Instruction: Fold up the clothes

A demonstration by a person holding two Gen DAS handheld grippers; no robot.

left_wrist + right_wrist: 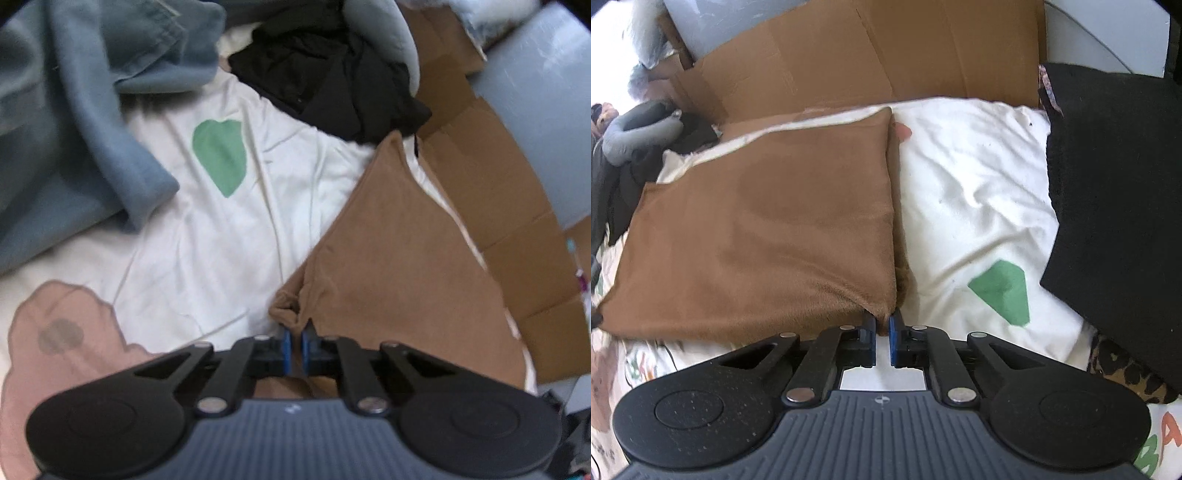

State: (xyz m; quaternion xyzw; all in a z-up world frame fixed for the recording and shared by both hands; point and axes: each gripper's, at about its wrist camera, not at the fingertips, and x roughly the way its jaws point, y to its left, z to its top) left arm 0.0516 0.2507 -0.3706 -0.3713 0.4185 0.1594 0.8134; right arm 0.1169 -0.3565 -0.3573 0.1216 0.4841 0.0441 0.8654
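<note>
The left gripper [294, 338] is clamped on a bunched corner of the brown cloth [399, 258] at the bottom centre of its view, its blue pads nearly together with the fabric pinched between them. From there the cloth spreads up and to the right, its long edge running diagonally to a point near the black clothes [332, 85]. Left of that edge the white sheet [207, 229] lies bare around a green patch [221, 158], with a blue garment [74, 140] at the upper left.

The right gripper [882, 325] grips another corner of the brown cloth [757, 236], at the bottom centre of its view. The cloth fills the left half, its right edge running straight up. Right of it is open white sheet [971, 184], up to a black cloth [1115, 206] at the right. Cardboard [871, 59] stands along the top.
</note>
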